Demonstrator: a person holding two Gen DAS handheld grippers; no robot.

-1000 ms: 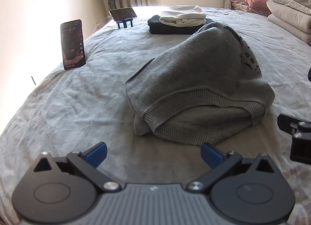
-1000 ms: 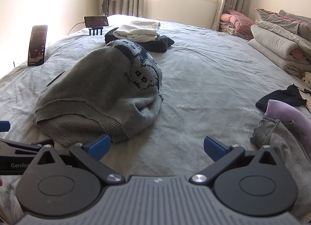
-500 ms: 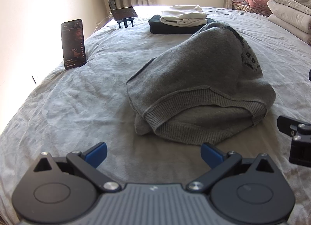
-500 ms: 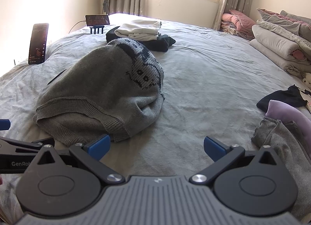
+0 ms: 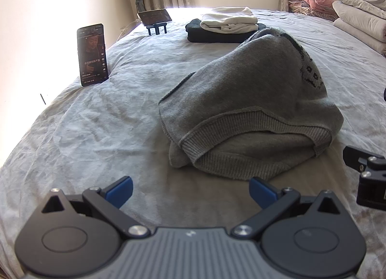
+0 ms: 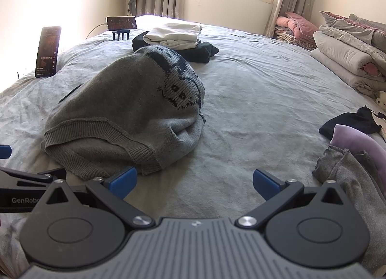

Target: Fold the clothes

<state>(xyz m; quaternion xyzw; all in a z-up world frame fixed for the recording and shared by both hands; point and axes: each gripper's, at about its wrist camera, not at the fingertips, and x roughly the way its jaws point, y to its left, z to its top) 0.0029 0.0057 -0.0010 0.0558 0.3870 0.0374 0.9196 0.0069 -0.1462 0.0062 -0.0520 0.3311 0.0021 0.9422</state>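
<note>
two sets of fingers, ours, hung wide apart and empty low in each frame: the left gripper (image 5: 190,188) and the right gripper (image 6: 194,180), both short of the grey sweater (image 5: 251,112). we judged the sweater's fold nearly done or between folds; the next move called for pinching its ribbed hem (image 6: 101,134) at both corners. it lay mid-frame on the bed (image 5: 96,134), humped and doubled over, a dark knitted pattern (image 6: 179,86) on its upper right side.
</note>
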